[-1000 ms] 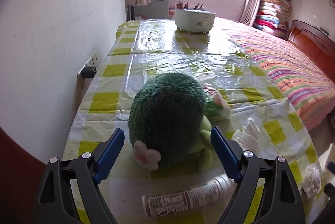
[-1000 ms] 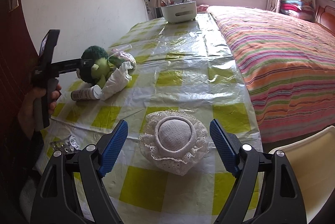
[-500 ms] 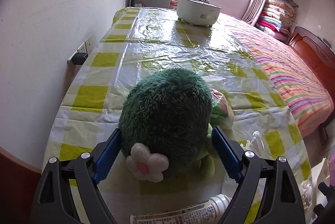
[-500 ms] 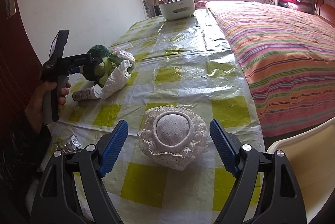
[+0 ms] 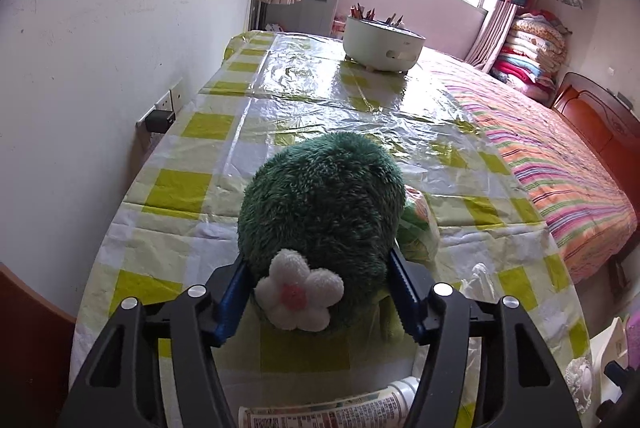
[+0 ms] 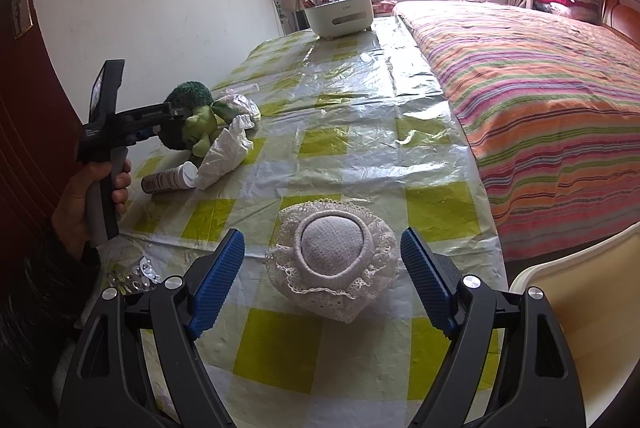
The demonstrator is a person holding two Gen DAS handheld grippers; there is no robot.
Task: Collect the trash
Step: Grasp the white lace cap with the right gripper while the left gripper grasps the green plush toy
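A green plush toy (image 5: 320, 204) with a white flower sits on the yellow-checked table. My left gripper (image 5: 318, 292) is shut on its lower part, one pad pressing each side. The toy also shows in the right wrist view (image 6: 188, 120) with the left gripper (image 6: 160, 118) on it. A plastic bottle (image 5: 332, 410) lies on its side just below the left gripper. A crumpled white plastic bag (image 6: 226, 152) and a wrapper (image 6: 240, 104) lie beside the toy. My right gripper (image 6: 322, 280) is open, its pads either side of a white lace hat (image 6: 332, 260).
A white pot (image 5: 382, 42) with sticks stands at the table's far end. A striped bed (image 6: 540, 84) runs along the table's right side. A foil blister pack (image 6: 132, 274) lies at the near left edge. A cream chair (image 6: 580, 292) is at the right. A wall socket (image 5: 160, 112) is on the left.
My left gripper moved forward around the plush toy and closed on it. The right gripper stayed open over the lace hat, edging slightly closer.
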